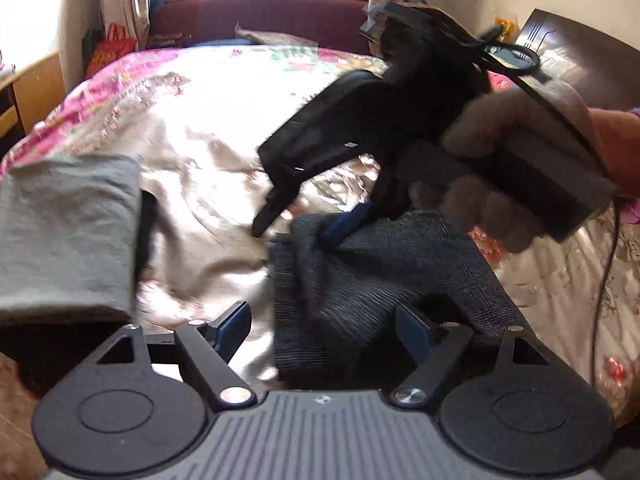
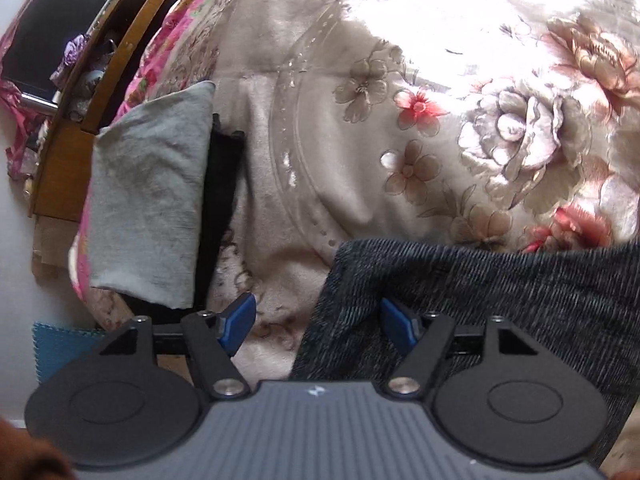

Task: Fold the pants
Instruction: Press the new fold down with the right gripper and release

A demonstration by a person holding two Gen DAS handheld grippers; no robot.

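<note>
Dark grey checked pants (image 1: 360,276) lie bunched on the flowered bedspread (image 1: 208,128). My left gripper (image 1: 324,326) hovers over their near edge, jaws wide open with nothing gripped. A gloved hand (image 1: 516,136) holds my right gripper (image 1: 304,226) tilted down at the far end of the pants. In the right wrist view the right gripper (image 2: 318,316) stands open. The left edge of the pants (image 2: 480,300) lies between its blue pads (image 2: 240,316), and neither pad presses on the cloth.
A folded grey garment (image 1: 68,236) (image 2: 148,200) rests on a black one (image 2: 222,184) at the bed's left side. A wooden cabinet (image 2: 80,136) stands beyond it. A cable (image 1: 608,264) hangs from the right gripper. A dark red headboard (image 1: 260,20) stands under the window.
</note>
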